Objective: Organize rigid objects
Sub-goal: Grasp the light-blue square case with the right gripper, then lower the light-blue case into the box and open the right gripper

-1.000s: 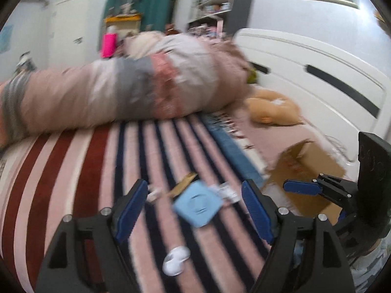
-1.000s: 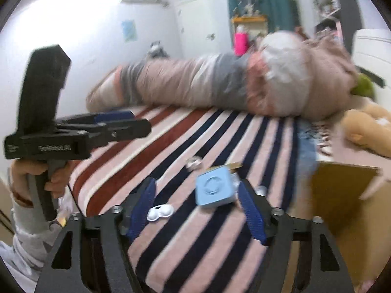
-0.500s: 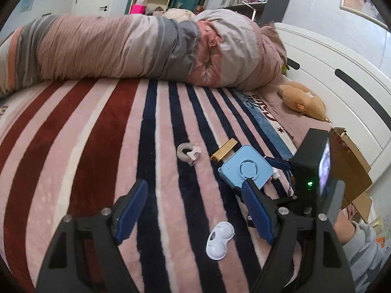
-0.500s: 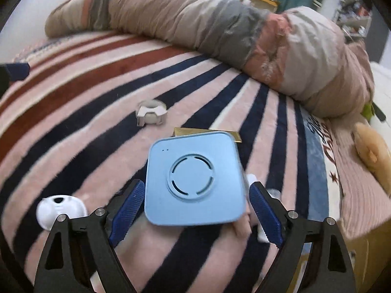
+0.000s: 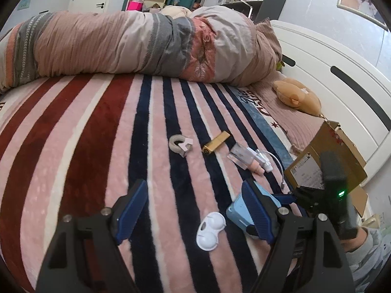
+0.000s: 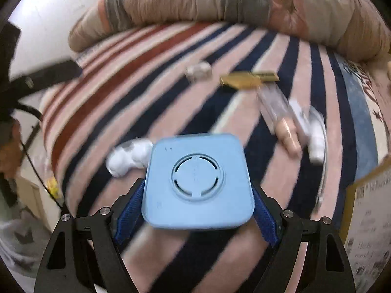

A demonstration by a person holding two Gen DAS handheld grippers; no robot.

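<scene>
Jaws clamped on blue box [image 6: 198, 180]

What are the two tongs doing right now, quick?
Left tongs: open, holding nothing, above the striped blanket.
Right tongs: closed on the blue square box.

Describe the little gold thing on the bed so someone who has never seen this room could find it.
Start at the striped blanket covering the bed, then find the scatter of small items towards its right side. The gold bar lies flat between the tape roll and a clear plastic packet; it is the only shiny metallic yellow piece there.
</scene>
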